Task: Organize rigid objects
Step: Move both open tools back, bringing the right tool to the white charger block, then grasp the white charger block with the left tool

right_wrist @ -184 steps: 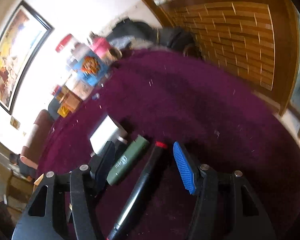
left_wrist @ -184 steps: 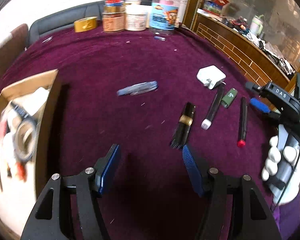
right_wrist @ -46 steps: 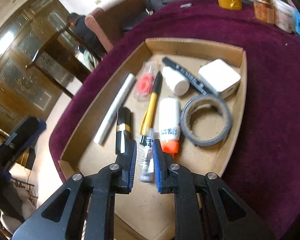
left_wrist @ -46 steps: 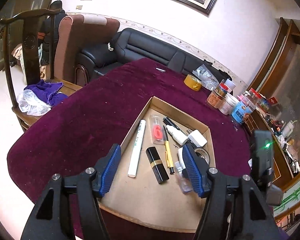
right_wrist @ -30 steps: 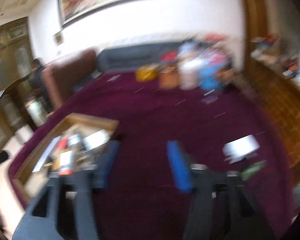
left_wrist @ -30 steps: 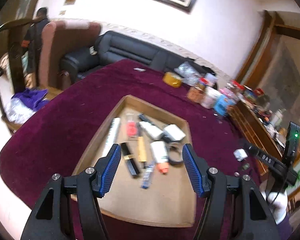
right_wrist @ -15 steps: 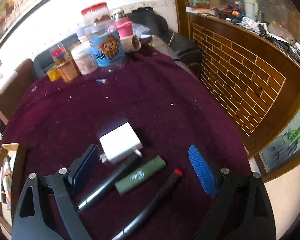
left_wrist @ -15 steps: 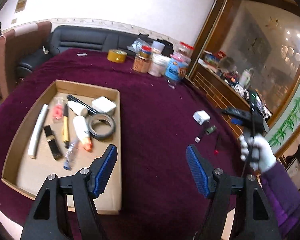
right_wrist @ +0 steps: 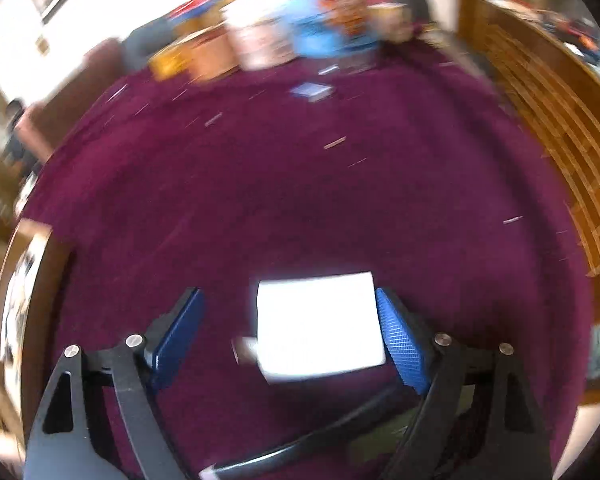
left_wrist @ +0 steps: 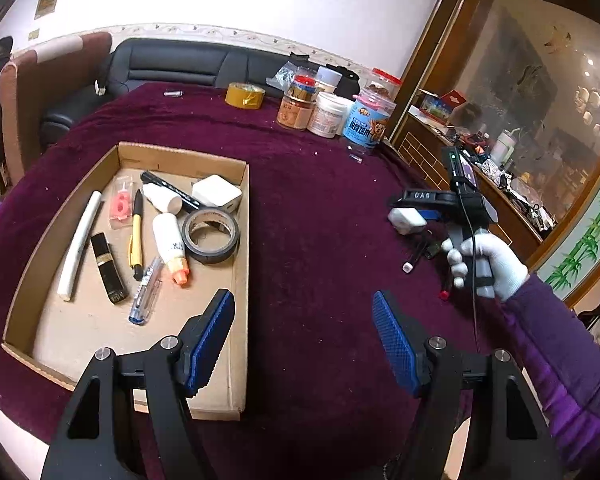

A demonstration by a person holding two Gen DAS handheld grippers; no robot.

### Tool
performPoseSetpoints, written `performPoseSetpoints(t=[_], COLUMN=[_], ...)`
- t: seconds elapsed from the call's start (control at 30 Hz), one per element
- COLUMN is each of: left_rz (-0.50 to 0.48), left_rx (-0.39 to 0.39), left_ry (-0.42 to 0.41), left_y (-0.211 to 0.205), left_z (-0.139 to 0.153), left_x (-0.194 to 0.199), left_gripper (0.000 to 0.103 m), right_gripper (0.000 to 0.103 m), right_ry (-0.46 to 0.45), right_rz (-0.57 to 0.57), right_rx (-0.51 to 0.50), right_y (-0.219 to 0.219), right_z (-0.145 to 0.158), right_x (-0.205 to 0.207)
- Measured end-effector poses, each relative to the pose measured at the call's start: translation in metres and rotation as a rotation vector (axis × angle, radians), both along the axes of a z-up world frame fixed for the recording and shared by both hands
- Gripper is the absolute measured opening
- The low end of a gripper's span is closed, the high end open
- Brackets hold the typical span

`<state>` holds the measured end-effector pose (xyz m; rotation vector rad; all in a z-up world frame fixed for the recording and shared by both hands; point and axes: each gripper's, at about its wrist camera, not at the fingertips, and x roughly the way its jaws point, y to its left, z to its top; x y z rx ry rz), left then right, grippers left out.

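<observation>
Down comes the right gripper [right_wrist: 288,336] since half a second ago: the white charger block [right_wrist: 318,322] that lay ahead of it now sits between its blue pads, and the right wrist view has gone blurry where it was sharp. Its jaws stand wide apart, holding nothing; the block lies hard against the 3 o'clock pad, with a clear gap to the 9 o'clock pad. From the left wrist view, that same charger shows at 3 o'clock on the maroon tablecloth [left_wrist: 316,208], under the tip of the right gripper held by a white-gloved hand [left_wrist: 486,260].

Biggest thing around is the cardboard tray [left_wrist: 242,280] at 9 o'clock, already loaded: a grey tape roll [left_wrist: 211,236], another white charger [left_wrist: 217,196], a white tube [left_wrist: 80,240], a white bottle with an orange cap [left_wrist: 170,242], a yellow pen [left_wrist: 137,236], a black lipstick case [left_wrist: 107,268] and a clear blue pen [left_wrist: 145,296]. The left gripper [left_wrist: 303,336] hangs over the tray's near right edge, jaws spread wide, nothing between them.

Up at 12 o'clock, jars cluster at the table's far edge, a blue-labelled jar [left_wrist: 367,126] among them, with a yellow tape roll [left_wrist: 245,96] to their left.

Close by the charger at 6 o'clock lie a black pen with a white tip [right_wrist: 292,448] and something dark green, too blurred to name. Nothing blocks the pads from the block itself.
</observation>
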<state>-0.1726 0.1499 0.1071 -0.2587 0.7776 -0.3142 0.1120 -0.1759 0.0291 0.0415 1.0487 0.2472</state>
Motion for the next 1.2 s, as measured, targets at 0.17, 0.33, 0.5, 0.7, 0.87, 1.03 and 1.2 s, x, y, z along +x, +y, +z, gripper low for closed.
performPoseSetpoints(t=[0.17, 0.33, 0.5, 0.7, 0.87, 1.03, 1.2], left_rz=[-0.025, -0.034, -0.027, -0.058, -0.041, -0.035, -0.059], left_rx=[-0.016, -0.018, -0.043, -0.048, -0.039, -0.052, -0.053], left_ry=[0.025, 0.020, 0.028, 0.055, 0.049, 0.072, 0.086], left_y=[-0.006, -0.006, -0.003, -0.011, -0.004, -0.002, -0.010], left_z=[-0.007, -0.004, -0.008, -0.012, -0.009, -0.015, -0.018], left_x=[0.003, -0.001, 0.002, 0.001, -0.002, 0.004, 0.005], left_gripper=[0.066, 0.066, 0.066, 0.066, 0.066, 0.066, 0.066], right_gripper=[0.085, 0.085, 0.085, 0.085, 0.050, 0.049, 0.051], right_ry=[-0.018, -0.023, -0.111, -0.073, -0.012, 0.031, 0.086], right_rz=[0.227, 0.385, 0.163, 0.086, 0.112, 0.179, 0.222], right_rx=[-0.098, -0.031, -0.015, 0.004, -0.034, -0.048, 0.015], right_y=[0.064, 0.086, 0.062, 0.078, 0.099, 0.109, 0.109], right_z=[-0.011, 0.010, 0.031, 0.011, -0.004, -0.005, -0.002], right_x=[-0.042, -0.074, -0.055, -0.032, -0.026, -0.054, -0.097])
